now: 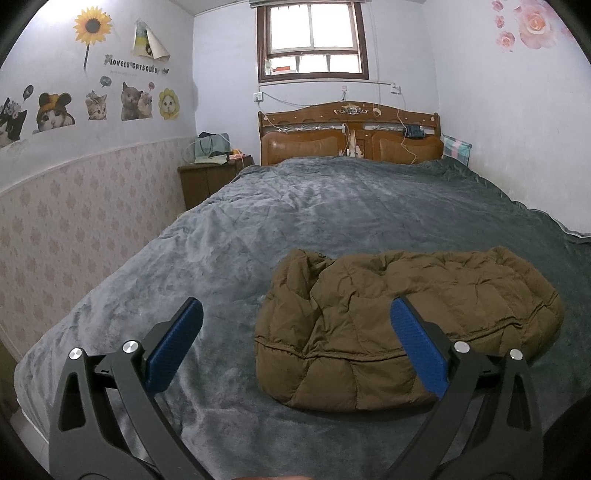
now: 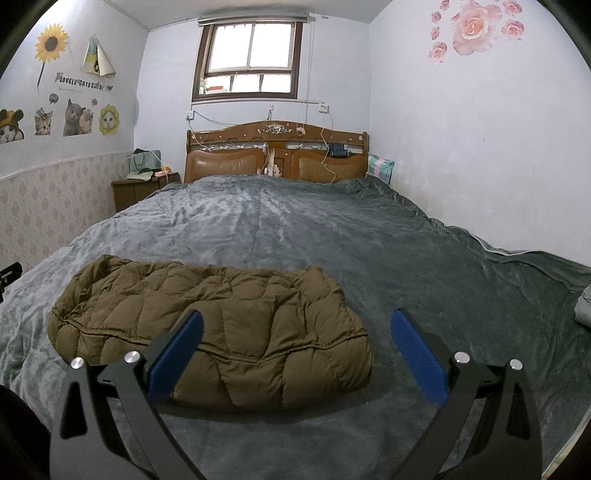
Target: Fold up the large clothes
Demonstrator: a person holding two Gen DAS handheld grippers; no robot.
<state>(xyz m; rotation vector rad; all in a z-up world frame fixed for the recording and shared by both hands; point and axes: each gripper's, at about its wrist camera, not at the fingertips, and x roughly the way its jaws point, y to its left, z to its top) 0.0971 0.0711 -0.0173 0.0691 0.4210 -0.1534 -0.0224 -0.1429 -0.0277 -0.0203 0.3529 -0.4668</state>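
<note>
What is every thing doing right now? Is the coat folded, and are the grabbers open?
Coat: folded into a puffy bundle, lying on the blanket, nothing touching it.
Left gripper: jaws open, empty, held above the bed.
Right gripper: jaws open, empty, held above the bed.
Blanket: spread over the bed, a bit wrinkled.
Window: looks closed, bright outside.

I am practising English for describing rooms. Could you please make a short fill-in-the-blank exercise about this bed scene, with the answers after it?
1. The brown padded jacket lies on a grey ____.
2. The jaws of the left hand-held gripper and the right hand-held gripper are both ____.
3. On the wall, the sunflower sticker is above pictures of ____.
4. The wooden headboard stands below the ____.

Answers: blanket; open; cats; window
</note>
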